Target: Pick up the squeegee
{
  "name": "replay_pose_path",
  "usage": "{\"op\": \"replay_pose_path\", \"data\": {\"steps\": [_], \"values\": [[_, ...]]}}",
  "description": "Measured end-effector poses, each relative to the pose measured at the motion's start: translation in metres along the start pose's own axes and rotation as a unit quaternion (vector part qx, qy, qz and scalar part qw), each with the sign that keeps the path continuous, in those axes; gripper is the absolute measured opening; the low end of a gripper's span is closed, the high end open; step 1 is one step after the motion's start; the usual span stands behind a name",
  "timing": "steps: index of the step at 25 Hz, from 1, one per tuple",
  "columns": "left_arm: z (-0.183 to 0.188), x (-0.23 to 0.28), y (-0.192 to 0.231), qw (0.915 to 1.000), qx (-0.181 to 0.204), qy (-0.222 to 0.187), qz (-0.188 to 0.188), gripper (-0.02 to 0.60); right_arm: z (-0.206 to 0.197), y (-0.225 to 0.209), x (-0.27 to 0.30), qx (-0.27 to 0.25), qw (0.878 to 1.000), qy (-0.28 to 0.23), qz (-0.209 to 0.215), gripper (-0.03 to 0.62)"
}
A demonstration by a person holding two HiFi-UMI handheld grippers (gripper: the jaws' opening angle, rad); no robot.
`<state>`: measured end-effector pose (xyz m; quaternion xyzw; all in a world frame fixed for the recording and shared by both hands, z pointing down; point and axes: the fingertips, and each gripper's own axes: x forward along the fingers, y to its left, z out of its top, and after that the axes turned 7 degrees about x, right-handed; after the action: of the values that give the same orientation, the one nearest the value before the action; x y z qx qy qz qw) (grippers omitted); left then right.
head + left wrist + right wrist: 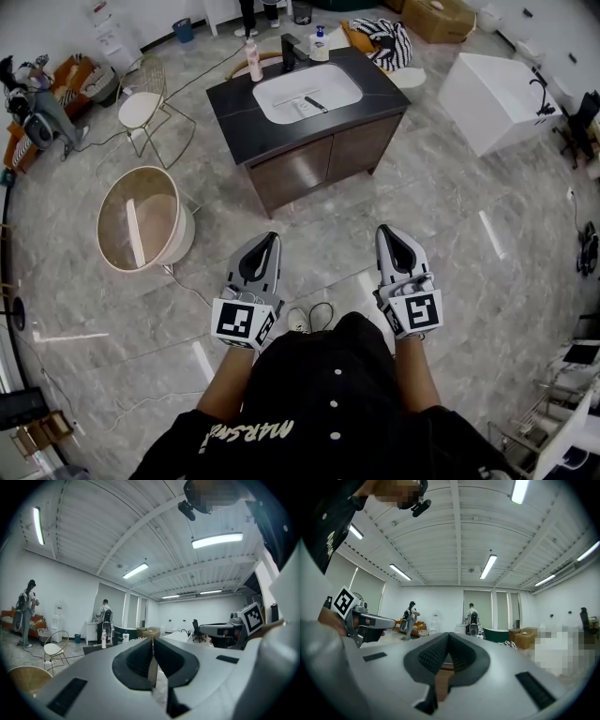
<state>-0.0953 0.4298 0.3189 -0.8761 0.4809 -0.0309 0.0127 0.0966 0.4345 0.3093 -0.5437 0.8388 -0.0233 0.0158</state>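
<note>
Resting place of squeegee point(312, 103): inside the white sink basin point(281, 112), which is set into the dark countertop point(234, 101) of the wooden vanity cabinet point(309, 164).
Squeegee long axis: lies flat across the basin floor, slanting from upper left to lower right in the head view.
Squeegee ends: the dark end points to the lower right, towards the basin's right side; the paler end points left. The item is too small to tell the blade from the handle.
Squeegee contact: touches the basin only; well apart from both grippers.
Left gripper point(272, 240): jaws clenched together, pads meeting along one seam, nothing between them. It is held level over the grey marble floor point(450, 216) and points towards the cabinet front.
Right gripper point(385, 232): jaws clenched together, nothing between them. It is held level beside the left one and points the same way.
Gripper spacing: side by side in front of the person's torso, apart from each other, both short of the cabinet.
Countertop items: black faucet point(289, 49) behind the basin, a pink bottle point(253, 61) to its left, a white bottle point(320, 45) to its right.
Surroundings: round beige tub point(141, 220) on the floor left of the cabinet; wire chair point(145, 105) behind it; white bathtub point(497, 98) to the right.
</note>
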Motion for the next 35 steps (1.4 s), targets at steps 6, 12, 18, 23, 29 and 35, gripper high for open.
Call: {"op": "replay_pose_path", "data": {"steps": [6,12,18,23,29,35], "values": [[-0.004,0.0,0.017,0.9999,0.0,-0.001,-0.015,0.018,-0.009,0.016,0.016,-0.006,1.0,-0.003,-0.003,-0.005],[-0.01,0.017,0.03,0.9999,-0.004,0.002,-0.012,0.018,-0.014,0.007,0.031,0.008,1.0,0.008,-0.008,-0.005],[-0.01,0.055,0.048,1.0,0.0,0.003,-0.005,0.018,-0.017,-0.019,0.068,0.017,1.0,0.01,-0.006,-0.005],[-0.008,0.1,0.064,1.0,0.005,0.004,0.002,0.018,-0.013,-0.049,0.114,0.022,1.0,0.004,0.005,-0.005],[-0.002,0.159,0.078,0.9998,0.012,0.004,0.013,0.018,-0.008,-0.091,0.164,0.023,1.0,-0.005,0.017,-0.005],[0.0,0.211,0.086,0.9994,0.015,0.008,0.03,0.018,-0.012,-0.138,0.203,0.021,0.999,0.002,0.026,-0.005]]}}
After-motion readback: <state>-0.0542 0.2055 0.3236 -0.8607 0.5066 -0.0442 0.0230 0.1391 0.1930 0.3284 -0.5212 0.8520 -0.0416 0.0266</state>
